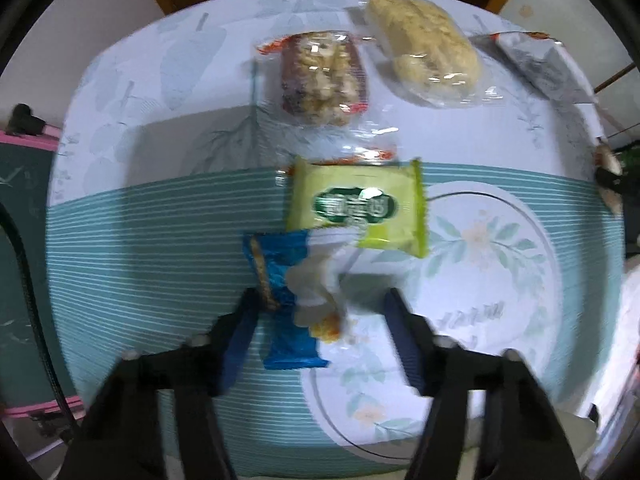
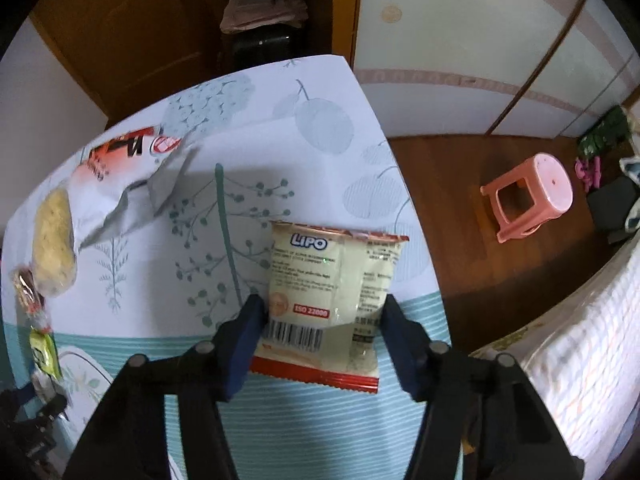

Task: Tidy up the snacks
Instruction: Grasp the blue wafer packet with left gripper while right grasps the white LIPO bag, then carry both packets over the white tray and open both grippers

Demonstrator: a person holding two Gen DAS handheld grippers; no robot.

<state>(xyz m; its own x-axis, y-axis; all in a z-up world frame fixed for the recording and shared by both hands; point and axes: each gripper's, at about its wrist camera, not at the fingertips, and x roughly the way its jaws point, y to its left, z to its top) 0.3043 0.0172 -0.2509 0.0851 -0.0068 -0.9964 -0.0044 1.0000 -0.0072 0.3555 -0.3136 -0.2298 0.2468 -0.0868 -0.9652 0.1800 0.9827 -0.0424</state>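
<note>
The left gripper [image 1: 322,300] has its fingers wide around a blue packet [image 1: 280,300] on the tabletop [image 1: 140,260]. The right gripper [image 2: 320,308] has its fingers spread either side of the Lipo packet [image 2: 328,292].

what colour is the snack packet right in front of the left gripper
Blue and white: the snack packet lies between the open left gripper fingers, clearest in the left wrist view.
</note>
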